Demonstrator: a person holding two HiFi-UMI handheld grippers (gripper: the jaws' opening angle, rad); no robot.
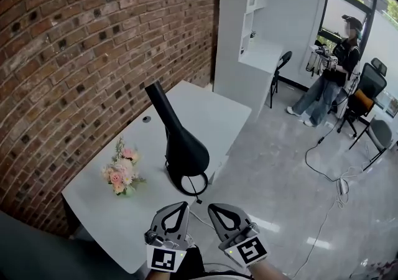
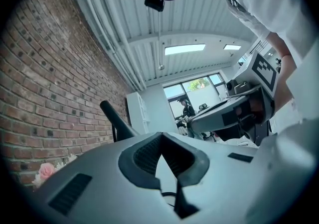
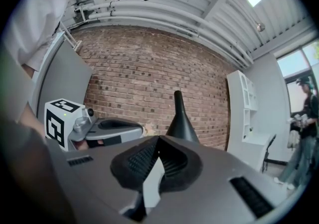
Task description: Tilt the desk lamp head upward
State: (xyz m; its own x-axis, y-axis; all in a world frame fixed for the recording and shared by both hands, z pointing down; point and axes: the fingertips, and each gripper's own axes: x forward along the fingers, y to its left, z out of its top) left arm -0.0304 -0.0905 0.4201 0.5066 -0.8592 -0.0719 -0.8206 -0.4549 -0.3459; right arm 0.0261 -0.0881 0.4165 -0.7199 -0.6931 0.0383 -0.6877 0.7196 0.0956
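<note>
The black desk lamp (image 1: 185,150) stands near the front of the white table (image 1: 211,111). Its cone head faces down over a ring base (image 1: 186,184), and its thin stem slants up and to the left. Both grippers hover side by side below the lamp, short of the table's near edge, touching nothing. My left gripper (image 1: 176,208) is shut and empty, and so is my right gripper (image 1: 219,209). In the left gripper view the lamp stem (image 2: 115,121) rises beyond the closed jaws. In the right gripper view the lamp (image 3: 180,121) stands straight ahead.
A small bouquet of pink flowers (image 1: 121,172) lies left of the lamp. A brick wall (image 1: 93,36) runs behind the table. A white shelf unit (image 1: 249,30) stands at the far end. A person (image 1: 333,76), chairs (image 1: 367,95) and a floor cable (image 1: 323,176) are at right.
</note>
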